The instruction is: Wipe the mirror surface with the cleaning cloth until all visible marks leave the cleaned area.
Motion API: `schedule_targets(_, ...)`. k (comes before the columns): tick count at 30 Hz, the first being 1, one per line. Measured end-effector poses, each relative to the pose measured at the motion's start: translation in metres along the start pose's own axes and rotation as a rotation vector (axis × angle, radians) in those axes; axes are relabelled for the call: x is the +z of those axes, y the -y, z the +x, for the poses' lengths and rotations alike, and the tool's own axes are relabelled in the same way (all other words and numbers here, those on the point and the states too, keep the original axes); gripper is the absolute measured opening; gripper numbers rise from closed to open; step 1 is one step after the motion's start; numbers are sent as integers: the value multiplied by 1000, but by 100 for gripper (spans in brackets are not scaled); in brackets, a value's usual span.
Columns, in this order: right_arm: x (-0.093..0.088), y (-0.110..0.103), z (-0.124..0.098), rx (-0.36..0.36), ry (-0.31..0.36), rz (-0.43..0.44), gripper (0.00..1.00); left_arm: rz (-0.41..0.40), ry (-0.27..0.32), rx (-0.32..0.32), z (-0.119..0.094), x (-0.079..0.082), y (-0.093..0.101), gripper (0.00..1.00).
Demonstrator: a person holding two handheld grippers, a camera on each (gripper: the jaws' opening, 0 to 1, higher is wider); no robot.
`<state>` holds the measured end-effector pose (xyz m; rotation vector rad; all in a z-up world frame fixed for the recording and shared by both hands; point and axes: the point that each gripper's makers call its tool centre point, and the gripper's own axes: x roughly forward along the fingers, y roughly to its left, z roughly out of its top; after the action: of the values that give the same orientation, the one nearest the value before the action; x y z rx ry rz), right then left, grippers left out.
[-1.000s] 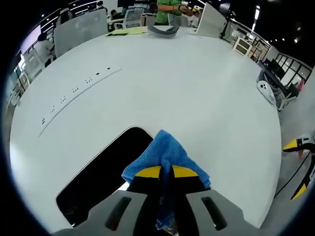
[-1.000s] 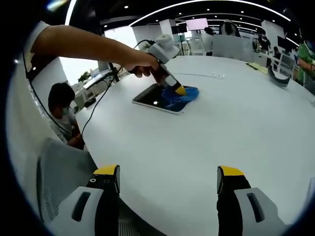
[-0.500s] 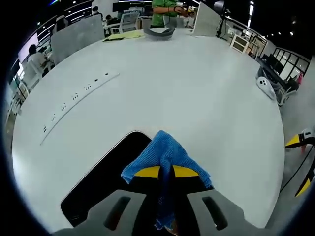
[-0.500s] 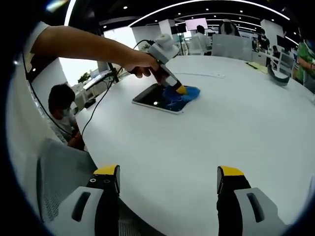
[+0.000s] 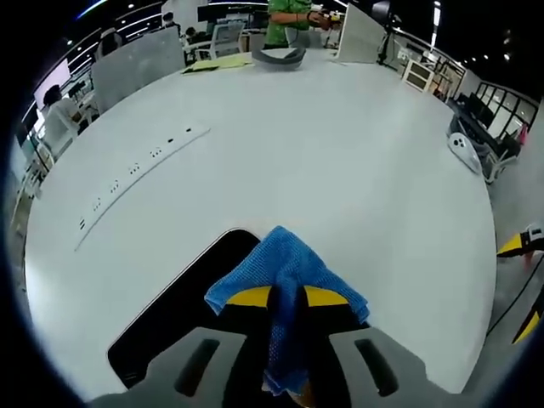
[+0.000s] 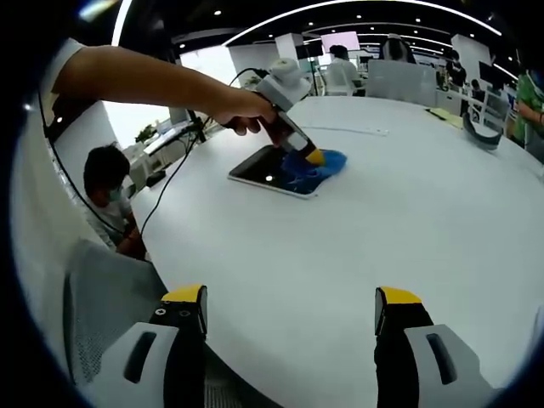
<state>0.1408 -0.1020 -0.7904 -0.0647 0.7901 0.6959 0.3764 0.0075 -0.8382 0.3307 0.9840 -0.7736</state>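
A dark rectangular mirror (image 5: 174, 310) lies flat on the white table (image 5: 323, 161). My left gripper (image 5: 286, 296) is shut on a blue cleaning cloth (image 5: 285, 272), which is pressed on the mirror's right end. In the right gripper view the mirror (image 6: 265, 172) lies far ahead with the blue cloth (image 6: 316, 165) on its right end, and the left gripper (image 6: 313, 156), held in a person's hand, points down onto it. My right gripper (image 6: 291, 306) stands open with nothing between its jaws, low over the near table edge.
A long recessed strip with sockets (image 5: 136, 180) runs along the table's left. A grey curved object (image 5: 280, 56) and yellow papers (image 5: 217, 60) lie at the far edge. A white device (image 5: 461, 151) rests far right. A grey chair back (image 6: 102, 314) stands near the right gripper; people sit around the room.
The left gripper with the cloth has shifted a little along the mirror's right end; the cloth's folds have spread slightly. The right gripper has stayed still.
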Motion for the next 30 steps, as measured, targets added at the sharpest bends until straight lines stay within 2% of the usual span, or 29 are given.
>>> schedule_targets(30, 0, 2, 0, -3, -2, 1, 80, -11, 17, 23, 4, 7, -12, 15)
